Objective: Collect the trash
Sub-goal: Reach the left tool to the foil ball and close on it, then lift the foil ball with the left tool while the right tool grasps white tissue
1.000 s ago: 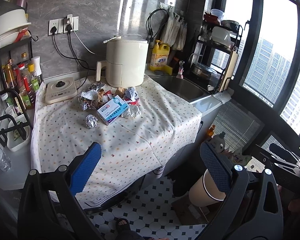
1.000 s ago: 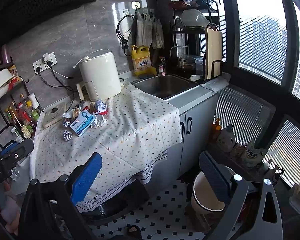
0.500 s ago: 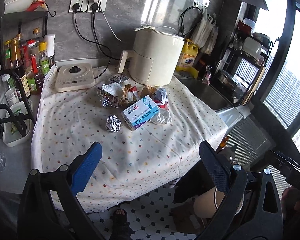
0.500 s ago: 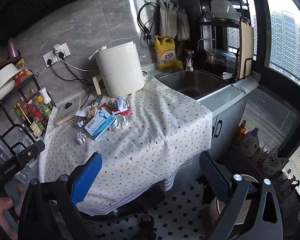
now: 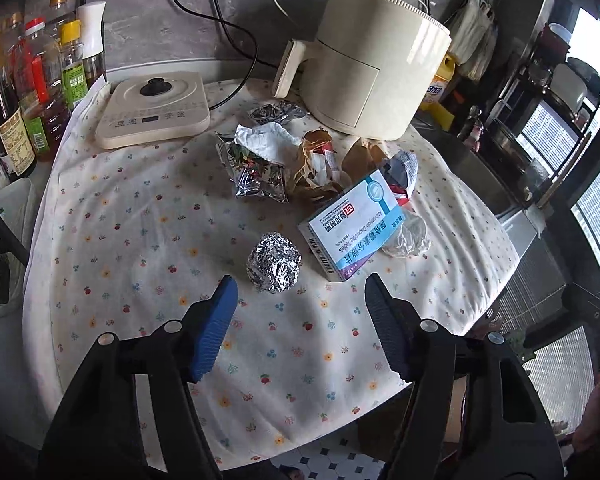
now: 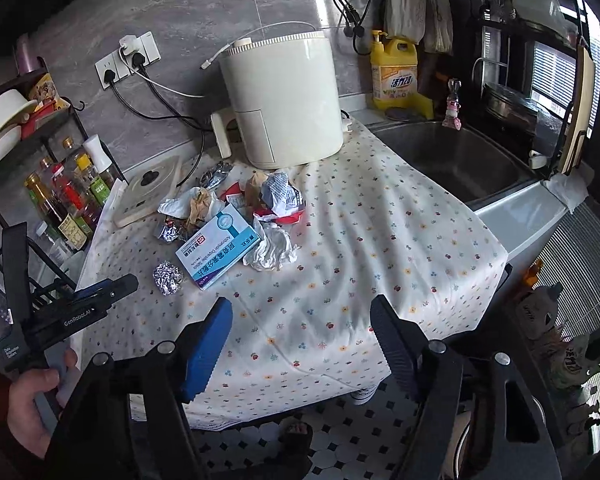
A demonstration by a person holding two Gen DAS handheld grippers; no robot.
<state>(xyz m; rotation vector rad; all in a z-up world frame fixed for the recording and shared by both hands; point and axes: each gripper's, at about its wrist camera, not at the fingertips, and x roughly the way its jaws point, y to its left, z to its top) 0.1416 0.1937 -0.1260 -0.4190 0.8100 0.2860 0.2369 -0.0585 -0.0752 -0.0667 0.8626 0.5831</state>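
Trash lies in a heap on the flowered tablecloth (image 5: 140, 248). A crumpled foil ball (image 5: 274, 262) sits nearest, with a blue-and-white medicine box (image 5: 350, 226) to its right. Behind them are a foil wrapper (image 5: 256, 168), brown paper (image 5: 316, 164) and white tissue (image 6: 274, 250). My left gripper (image 5: 300, 292) hovers just short of the foil ball, its jaws closing with nothing between them. My right gripper (image 6: 300, 316) hangs over the cloth's front part, short of the box (image 6: 216, 246), jaws closing on nothing. The left gripper's body (image 6: 72, 312) shows at the left of the right wrist view.
A cream air fryer (image 5: 372, 64) stands behind the heap, a flat cooktop (image 5: 154, 110) to its left. Sauce bottles (image 5: 32, 80) line the left rack. A steel sink (image 6: 448, 156) lies right of the table, with a yellow detergent jug (image 6: 394, 70) behind it. Tiled floor (image 6: 340, 440) is below.
Both grippers moved forward and down toward the table; the trash heap looms larger. Both pairs of jaws have narrowed from wide open. The floor bin has left both views.
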